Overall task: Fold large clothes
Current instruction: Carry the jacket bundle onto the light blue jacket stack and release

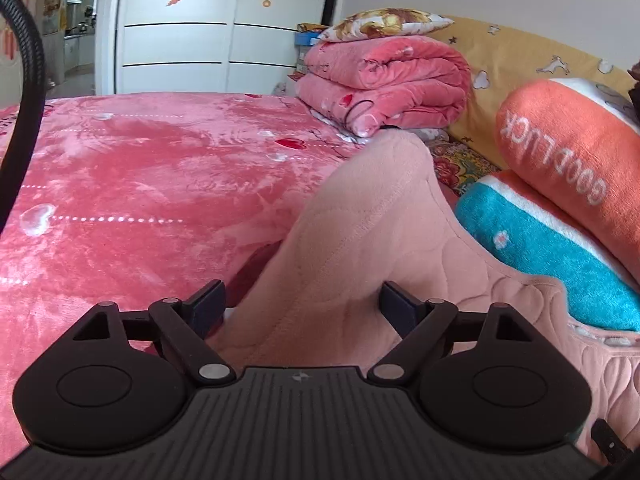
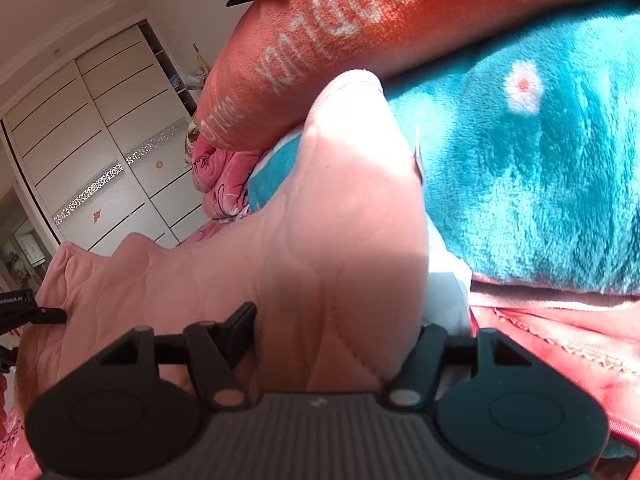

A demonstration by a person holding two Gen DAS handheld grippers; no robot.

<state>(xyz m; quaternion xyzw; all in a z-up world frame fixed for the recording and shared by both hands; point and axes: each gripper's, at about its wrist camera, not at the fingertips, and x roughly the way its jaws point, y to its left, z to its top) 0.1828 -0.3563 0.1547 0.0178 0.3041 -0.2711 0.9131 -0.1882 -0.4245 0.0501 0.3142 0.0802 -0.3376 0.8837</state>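
Observation:
A pale pink quilted garment (image 1: 360,240) lies on the pink bed (image 1: 140,184) and rises in a fold between the fingers of my left gripper (image 1: 302,304). The jaws stand wide apart with cloth filling the gap; whether they pinch it I cannot tell. In the right wrist view the same garment (image 2: 320,248) fills the gap of my right gripper (image 2: 340,332), whose jaws also stand wide around a thick fold. The left gripper's body (image 2: 24,312) shows at that view's left edge, at the garment's other end.
An orange and teal plush pillow (image 1: 560,184) lies right beside the garment, also close in the right wrist view (image 2: 540,168). A folded pink blanket stack (image 1: 384,80) sits at the bed's far side. White wardrobe doors (image 1: 224,28) stand behind.

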